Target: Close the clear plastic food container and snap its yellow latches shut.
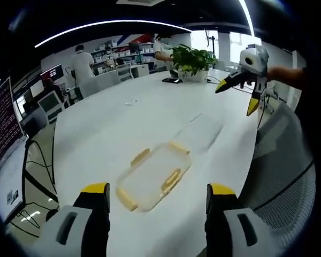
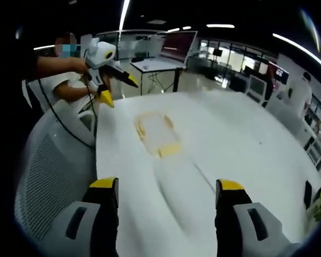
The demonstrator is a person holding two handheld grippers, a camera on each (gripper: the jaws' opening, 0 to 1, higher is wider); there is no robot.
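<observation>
The clear plastic container [image 1: 152, 174] with yellow latches on its edges lies flat on the white table [image 1: 107, 134], just beyond my left gripper [image 1: 158, 191], which is open and holds nothing. A second clear, faint rectangular piece [image 1: 201, 130] lies farther along the table. My right gripper [image 1: 237, 96] hovers open above the table's far right edge. In the right gripper view the container [image 2: 156, 133] sits mid-table, well beyond my open right gripper [image 2: 167, 184], and a blurred clear piece [image 2: 176, 195] lies nearer. The left gripper [image 2: 120, 91] hangs open at upper left, held by a hand.
A potted plant [image 1: 191, 60] and a dark flat object [image 1: 172, 80] stand at the table's far end. A grey mesh chair [image 1: 283, 171] sits against the table's edge, seen also as the chair [image 2: 48, 171]. Monitors [image 1: 2, 123] and desks surround the table; people stand in the background.
</observation>
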